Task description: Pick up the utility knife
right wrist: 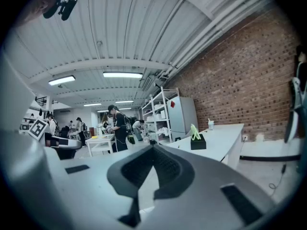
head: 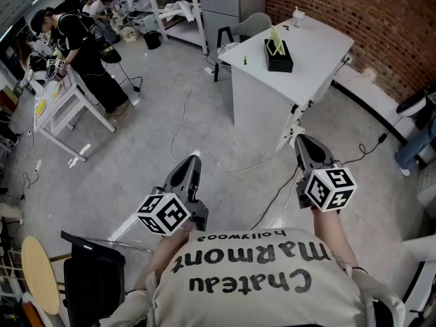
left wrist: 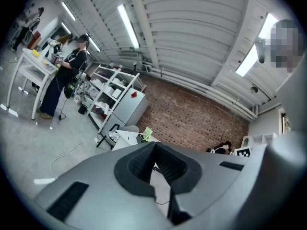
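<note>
Well, both my tools are closed and empty: the left gripper (head: pixel 193 158) has its jaws pressed together at the tips with nothing between them, and the right gripper (head: pixel 302 142) shows the same; both point about level over the concrete floor (head: pixel 157 107). A white table (head: pixel 320 46) stands at one o'clock, with a grey chair (head: pixel 253 24) at its far-left end and a brick wall (head: pixel 354 12) behind it at two o'clock; shelving (head: pixel 174 5) fills eleven o'clock; another person (head: pixel 85 46) stands at a second white table (head: pixel 61 111) at ten o'clock; a wooden stool (head: pixel 37 274) and a black chair (head: pixel 92 278) sit close beside me at eight o'clock. The floor between me and the table's near corner is open, crossed only by a white cable (head: pixel 178 114) at twelve o'clock and a black cable (head: pixel 272 197) between my grippers. On the table a black holder (head: pixel 278 60) carries a pale green thing (head: pixel 274 41) upright, and a small yellowish item (head: pixel 244 59) lies near the left edge; both are too small for me to tell which, if either, is the utility knife; both lie at one o'clock, well apart from my jaws.
</note>
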A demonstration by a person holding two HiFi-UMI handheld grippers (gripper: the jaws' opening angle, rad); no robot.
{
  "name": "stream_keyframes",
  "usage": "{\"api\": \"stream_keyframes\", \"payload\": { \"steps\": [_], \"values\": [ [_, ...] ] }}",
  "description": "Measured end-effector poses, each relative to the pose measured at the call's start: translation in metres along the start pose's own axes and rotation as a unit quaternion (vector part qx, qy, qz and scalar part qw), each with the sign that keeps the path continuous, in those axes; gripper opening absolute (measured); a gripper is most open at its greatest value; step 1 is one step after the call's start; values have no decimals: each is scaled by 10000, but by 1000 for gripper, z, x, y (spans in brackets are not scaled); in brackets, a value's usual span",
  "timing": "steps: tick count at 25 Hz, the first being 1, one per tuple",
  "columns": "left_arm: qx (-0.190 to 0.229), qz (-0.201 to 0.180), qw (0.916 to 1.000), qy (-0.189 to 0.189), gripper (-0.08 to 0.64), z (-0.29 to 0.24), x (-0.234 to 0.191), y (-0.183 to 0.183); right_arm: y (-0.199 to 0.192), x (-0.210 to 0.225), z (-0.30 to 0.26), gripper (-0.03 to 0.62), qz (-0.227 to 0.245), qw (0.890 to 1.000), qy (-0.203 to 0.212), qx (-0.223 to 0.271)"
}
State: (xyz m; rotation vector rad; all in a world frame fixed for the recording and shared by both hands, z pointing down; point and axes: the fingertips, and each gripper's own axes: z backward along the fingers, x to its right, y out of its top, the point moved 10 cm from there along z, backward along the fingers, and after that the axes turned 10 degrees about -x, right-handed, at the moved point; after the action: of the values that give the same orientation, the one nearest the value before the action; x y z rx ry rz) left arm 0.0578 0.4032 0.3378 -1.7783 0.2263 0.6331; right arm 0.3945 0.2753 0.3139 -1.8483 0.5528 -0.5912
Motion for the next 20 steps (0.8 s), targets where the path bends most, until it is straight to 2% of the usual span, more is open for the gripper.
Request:
{"api": "stream_keyframes", "payload": {
  "steps": [6,11,15,20],
  "values": [
    [53,5,10000,19,2,-22,3,-4,3,23,-14,3,-70,9999,114,-3],
    [33,162,9998,126,0,-34,-2,-19,-9,34,-26,3,-46,9996,207,-183],
    [-86,295,9994,140,1,-42,-4,-28,-19,41,-35,3,-259,9989,338,-214],
    [-351,276,9980,446,2,-59,-12,-28,-21,57,-54,3,-469,9976,386,-322]
  ]
}}
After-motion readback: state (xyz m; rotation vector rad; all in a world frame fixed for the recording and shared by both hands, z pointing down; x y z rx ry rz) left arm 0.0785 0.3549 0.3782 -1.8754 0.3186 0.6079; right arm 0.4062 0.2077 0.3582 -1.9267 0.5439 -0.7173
